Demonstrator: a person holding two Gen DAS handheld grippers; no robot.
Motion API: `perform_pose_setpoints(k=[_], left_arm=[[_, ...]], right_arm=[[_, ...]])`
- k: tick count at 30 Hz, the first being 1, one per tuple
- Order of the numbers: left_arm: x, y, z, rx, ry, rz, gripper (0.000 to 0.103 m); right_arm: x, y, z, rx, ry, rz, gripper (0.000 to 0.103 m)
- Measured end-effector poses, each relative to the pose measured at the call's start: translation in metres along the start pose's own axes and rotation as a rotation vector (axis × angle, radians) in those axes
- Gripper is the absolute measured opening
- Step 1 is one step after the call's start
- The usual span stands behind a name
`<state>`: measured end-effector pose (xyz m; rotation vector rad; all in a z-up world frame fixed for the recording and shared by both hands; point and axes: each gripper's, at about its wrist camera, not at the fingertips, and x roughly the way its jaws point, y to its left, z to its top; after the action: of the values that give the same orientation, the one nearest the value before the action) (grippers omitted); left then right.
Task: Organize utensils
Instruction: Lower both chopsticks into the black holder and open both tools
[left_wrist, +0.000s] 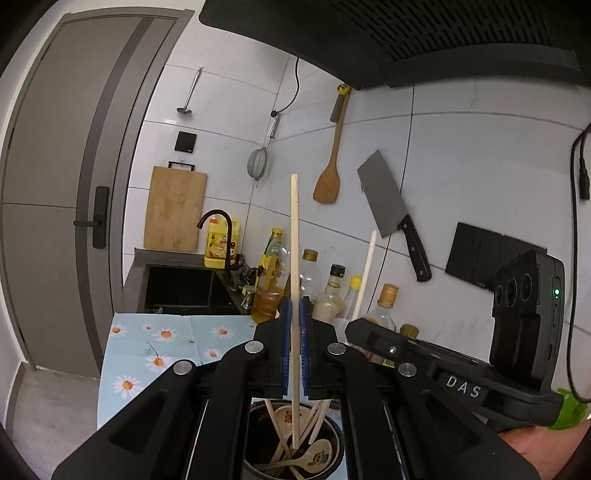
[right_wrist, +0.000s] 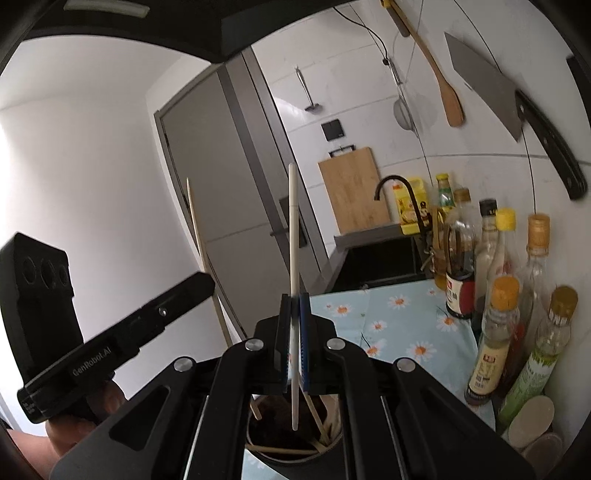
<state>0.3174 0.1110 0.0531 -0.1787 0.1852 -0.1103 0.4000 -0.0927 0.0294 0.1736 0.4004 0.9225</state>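
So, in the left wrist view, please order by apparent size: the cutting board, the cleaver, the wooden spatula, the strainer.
1. cutting board
2. cleaver
3. wooden spatula
4. strainer

Cleaver and spatula look similar in length, so their order is unsure.

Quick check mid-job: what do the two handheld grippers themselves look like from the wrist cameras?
Both are matte black linkages with silver pivot bolts and blue ribbed pads lining the jaws. The right gripper body shows white "DAS" lettering, a green LED and three round lenses. The left gripper reads "GenRobot.AI". A green band sits near the holding hand.
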Motion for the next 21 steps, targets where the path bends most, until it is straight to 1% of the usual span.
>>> perform_pose_setpoints(k=[2,6,12,17,19,20,21], left_arm=[[0.002,0.000,-0.006,0.012,0.005,0.005,0.004],[0.009,0.007,-0.020,-0.001,0.032,0.018,0.004],[0.017,0.006,-0.038,0.020,0.081,0.035,0.004],[0.016,0.007,-0.048,0.016,0.125,0.035,0.004],[0.016,0.008,-0.052,0.009,0.144,0.034,0.004],[0.014,0.008,-0.053,0.010,0.151,0.038,0.005],[0.013,0.008,-0.054,0.009,0.154,0.039,0.005]], right_arm=[[0.004,-0.003,-0.008,0.009,0.012,-0.008,0.006],[0.010,-0.005,-0.018,0.008,0.030,-0.018,0.006],[0.020,-0.001,-0.034,-0.040,0.061,-0.044,0.006],[0.024,-0.003,-0.044,-0.004,0.085,-0.043,0.006],[0.024,-0.004,-0.045,0.006,0.094,-0.042,0.014],[0.023,-0.005,-0.045,0.008,0.095,-0.042,0.022],[0.023,-0.005,-0.046,0.012,0.096,-0.042,0.028]])
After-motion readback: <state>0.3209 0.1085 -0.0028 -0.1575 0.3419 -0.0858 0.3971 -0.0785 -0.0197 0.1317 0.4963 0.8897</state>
